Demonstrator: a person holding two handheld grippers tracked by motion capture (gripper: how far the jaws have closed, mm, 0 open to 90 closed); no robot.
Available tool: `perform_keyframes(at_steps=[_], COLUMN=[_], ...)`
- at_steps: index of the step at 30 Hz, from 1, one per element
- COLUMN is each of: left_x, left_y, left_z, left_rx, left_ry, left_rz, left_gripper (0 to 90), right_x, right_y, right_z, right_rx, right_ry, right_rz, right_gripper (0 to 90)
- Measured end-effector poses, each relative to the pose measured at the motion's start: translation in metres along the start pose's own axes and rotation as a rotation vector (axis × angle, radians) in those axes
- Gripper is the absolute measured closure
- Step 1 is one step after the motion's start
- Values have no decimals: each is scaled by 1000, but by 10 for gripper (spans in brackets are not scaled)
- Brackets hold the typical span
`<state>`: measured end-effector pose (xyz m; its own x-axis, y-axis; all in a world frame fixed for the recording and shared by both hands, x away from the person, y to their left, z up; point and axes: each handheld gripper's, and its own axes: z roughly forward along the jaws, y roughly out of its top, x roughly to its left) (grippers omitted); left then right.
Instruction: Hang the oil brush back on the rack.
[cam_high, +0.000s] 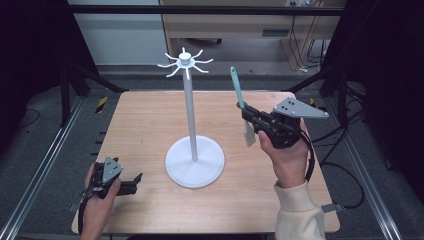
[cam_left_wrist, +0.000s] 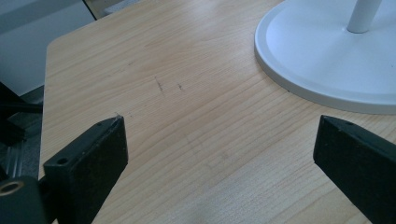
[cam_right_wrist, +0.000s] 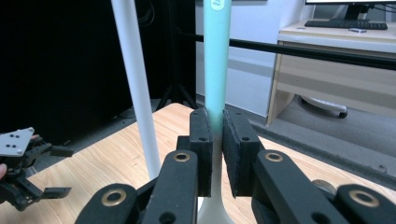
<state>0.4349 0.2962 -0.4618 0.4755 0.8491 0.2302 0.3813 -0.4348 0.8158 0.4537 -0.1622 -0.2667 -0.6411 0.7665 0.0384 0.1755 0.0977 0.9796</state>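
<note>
Woodgrain table (cam_high: 150, 125); right claw (cam_right_wrist: 216, 140) (matte black) pinches teal spatula (cam_right_wrist: 217, 56).

Wooden table (cam_high: 150, 120), grey floor (cam_high: 45, 130), wooden desk (cam_right_wrist: 336, 60) behind, keyboard (cam_right_wrist: 348, 23) on it

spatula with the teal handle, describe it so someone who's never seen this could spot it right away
Start at the wooden table and its tall white hook stand. Right of the pole, the right gripper grips the spatula upright, off the table. Its teal handle fading to a whitish blade is the one coloured thing among white and black.
</note>
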Motion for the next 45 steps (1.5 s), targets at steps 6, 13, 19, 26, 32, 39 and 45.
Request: perform_keyframes(at_steps=[6,13,19,26,32,39,45], left_x=[0,0,1,0,1,0,0], left_y=[0,-1,0,0,0,0,0], left_z=[0,-1,-1,-1,0,0,0], left_rx=[0,-2,-2,1,-1,0,0], left_ry=[-3,-2,0,0,1,-3,-3], left_rz=[1,0,1,3,0,2,3], left_gripper=[27,27,27,27,27,27,27], right_x=[5,9,17,26,31,35,38], right_y=[6,7,10,14,16,16,16], right_z=[-6,-3,-4,-6,-7,-6,-1], right_rx=[-23,-33,-47,-56,-55,-50,-39], right_ry=[5,12,37,54,64,72,80], right_rz=[-19,-23,-41,-68,-82,-91,-99], right_gripper=[824,824,824,824,824,824,824])
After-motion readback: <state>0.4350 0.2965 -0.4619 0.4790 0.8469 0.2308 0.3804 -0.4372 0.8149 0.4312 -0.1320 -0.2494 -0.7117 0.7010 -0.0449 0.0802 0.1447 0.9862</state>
